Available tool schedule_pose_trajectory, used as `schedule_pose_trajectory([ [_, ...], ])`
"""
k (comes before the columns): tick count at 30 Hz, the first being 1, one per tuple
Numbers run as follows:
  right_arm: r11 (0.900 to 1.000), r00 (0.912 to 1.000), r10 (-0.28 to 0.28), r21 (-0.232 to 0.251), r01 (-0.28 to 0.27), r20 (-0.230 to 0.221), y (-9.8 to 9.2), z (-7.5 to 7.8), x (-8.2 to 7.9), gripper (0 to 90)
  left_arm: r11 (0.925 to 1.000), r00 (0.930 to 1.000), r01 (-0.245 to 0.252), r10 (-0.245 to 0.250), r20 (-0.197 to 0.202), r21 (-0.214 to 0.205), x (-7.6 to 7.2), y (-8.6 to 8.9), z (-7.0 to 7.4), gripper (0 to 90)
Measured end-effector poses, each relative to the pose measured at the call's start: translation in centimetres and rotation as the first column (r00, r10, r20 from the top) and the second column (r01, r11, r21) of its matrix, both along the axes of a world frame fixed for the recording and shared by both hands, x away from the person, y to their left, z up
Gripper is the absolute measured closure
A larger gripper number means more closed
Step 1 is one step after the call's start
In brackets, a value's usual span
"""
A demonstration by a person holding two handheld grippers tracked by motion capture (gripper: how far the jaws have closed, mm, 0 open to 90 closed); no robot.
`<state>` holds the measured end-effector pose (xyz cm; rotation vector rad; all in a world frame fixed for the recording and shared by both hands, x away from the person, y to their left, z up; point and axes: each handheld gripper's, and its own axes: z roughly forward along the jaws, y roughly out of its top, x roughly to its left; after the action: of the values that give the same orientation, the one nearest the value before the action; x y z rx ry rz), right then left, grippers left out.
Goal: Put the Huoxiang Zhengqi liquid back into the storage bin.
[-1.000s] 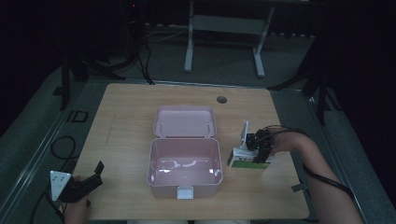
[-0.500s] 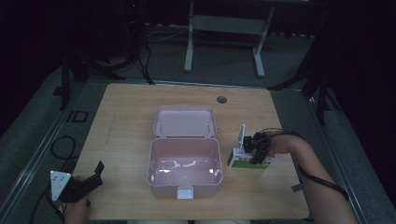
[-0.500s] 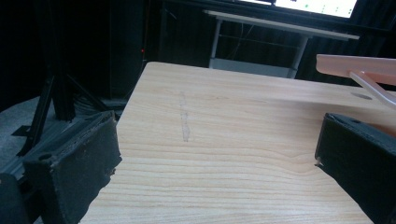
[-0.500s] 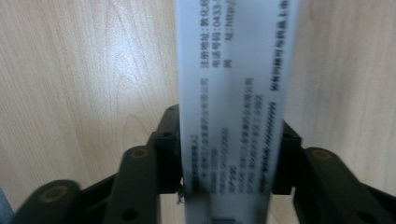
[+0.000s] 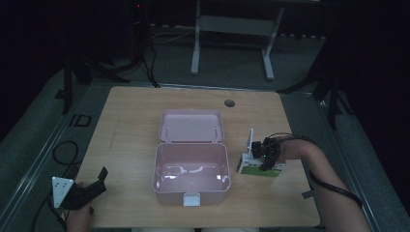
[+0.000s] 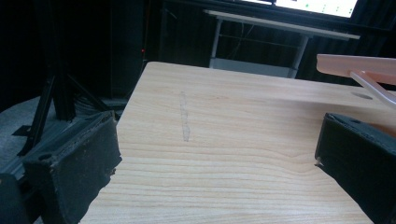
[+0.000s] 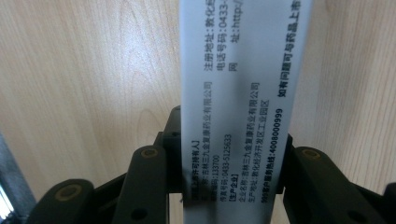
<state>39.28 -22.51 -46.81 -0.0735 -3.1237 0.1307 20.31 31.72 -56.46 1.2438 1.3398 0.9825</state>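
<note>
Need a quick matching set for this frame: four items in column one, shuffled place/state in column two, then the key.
Column one:
1. pink box
2. medicine carton
3. left gripper
4. right gripper

Column two:
A. jaws apart, nothing between them, near the table's front left corner
B. lid open, mid-table
C. clamped between two black jaws
D. right of the box, shut on a carton

Pairs: 1-B, 2-C, 3-A, 4-D

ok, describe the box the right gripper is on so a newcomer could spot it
Start at the open pink container mid-table. Just to its right the right gripper clamps a small carton. It is the white-and-green one, with printed Chinese text along its side.
</note>
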Motion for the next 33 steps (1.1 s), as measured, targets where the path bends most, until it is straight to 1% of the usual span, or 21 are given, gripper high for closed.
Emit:
schedule_pose_trajectory([
  [1, 0.9998, 0.9998, -0.019, -0.002, 0.019, 0.008, -0.1, 0.3, 0.0, 62.9, 1.0, 1.0, 0.0, 0.0, 0.0, 0.0, 0.0, 0.0, 0.0, 0.3],
  [4, 0.9997, 0.9996, -0.026, -0.003, 0.026, 0.012, -0.1, 0.7, -0.1, 62.9, 1.0, 1.0, 0.0, 0.0, -0.001, 0.001, 0.0, 0.0, 0.0, 0.3],
  [5, 0.9994, 0.9994, -0.034, -0.002, 0.034, 0.011, -0.2, 1.1, -0.2, 62.9, 1.0, 1.0, 0.0, 0.0, -0.001, 0.002, 0.0, 0.0, 0.0, 0.3],
  [9, 0.9994, 0.9994, -0.034, 0.003, 0.034, 0.003, -0.1, 1.6, -0.4, 63.0, 1.0, 1.0, -0.001, 0.001, 0.0, 0.0, 0.0, 0.0, 0.0, 0.3],
  [11, 0.9997, 0.9997, -0.023, 0.002, 0.023, 0.001, 0.0, 2.1, -0.8, 63.2, 1.0, 1.0, -0.001, 0.001, -0.001, 0.002, 0.0, 0.0, 0.0, 0.3],
  [13, 0.9999, 0.9999, -0.015, 0.002, 0.015, 0.001, 0.0, 2.3, -0.9, 63.2, 1.0, 1.0, -0.001, 0.001, -0.001, 0.002, 0.0, 0.0, 0.0, 0.3],
  [14, 0.9998, 0.9999, -0.015, 0.009, 0.015, 0.004, 0.1, 2.8, -1.1, 63.3, 1.0, 1.0, -0.002, 0.002, -0.002, 0.002, 0.0, 0.0, 0.0, 0.3],
  [16, 0.9998, 0.9999, -0.012, 0.018, 0.012, 0.009, 0.2, 3.3, -1.3, 63.5, 1.0, 1.0, -0.002, 0.002, -0.001, 0.001, 0.0, 0.0, 0.0, 0.3],
  [17, 0.9998, 0.9999, -0.012, 0.018, 0.012, 0.009, 0.2, 3.3, -1.3, 63.5, 1.0, 1.0, -0.003, 0.003, -0.001, 0.002, 0.0, 0.0, 0.0, 0.3],
  [18, 0.9997, 0.9999, -0.007, 0.021, 0.007, 0.013, 0.3, 3.8, -1.5, 63.6, 1.0, 1.0, -0.004, 0.004, -0.002, 0.002, 0.0, 0.0, 0.0, 0.3],
  [19, 0.9997, 0.9999, -0.007, 0.021, 0.007, 0.013, 0.3, 3.8, -1.5, 63.6, 1.0, 1.0, -0.004, 0.004, -0.002, 0.002, 0.0, 0.0, 0.0, 0.3],
  [21, 0.9997, 0.9998, -0.004, 0.024, 0.003, 0.019, 0.3, 4.6, -1.9, 63.8, 1.0, 1.0, -0.004, 0.004, -0.002, 0.002, 0.0, 0.0, 0.0, 0.3],
  [28, 0.9997, 0.9997, -0.008, 0.023, 0.007, 0.023, 0.3, 6.0, -2.3, 63.7, 1.0, 1.0, -0.006, 0.006, -0.002, 0.002, 0.0, 0.0, 0.0, 0.3],
  [29, 0.9997, 0.9997, -0.008, 0.023, 0.007, 0.023, 0.3, 6.0, -2.3, 63.7, 1.0, 1.0, -0.006, 0.006, -0.002, 0.002, 0.0, 0.0, 0.0, 0.3],
  [32, 0.9996, 0.9994, -0.02, 0.019, 0.019, 0.029, 0.3, 7.4, -2.6, 63.7, 1.0, 1.0, -0.007, 0.007, -0.002, 0.0, 0.0, 0.0, 0.0, 0.3],
  [33, 0.9996, 0.9994, -0.02, 0.019, 0.019, 0.029, 0.3, 7.4, -2.6, 63.7, 1.0, 1.0, -0.007, 0.007, -0.002, 0.0, 0.0, 0.0, 0.0, 0.3],
])
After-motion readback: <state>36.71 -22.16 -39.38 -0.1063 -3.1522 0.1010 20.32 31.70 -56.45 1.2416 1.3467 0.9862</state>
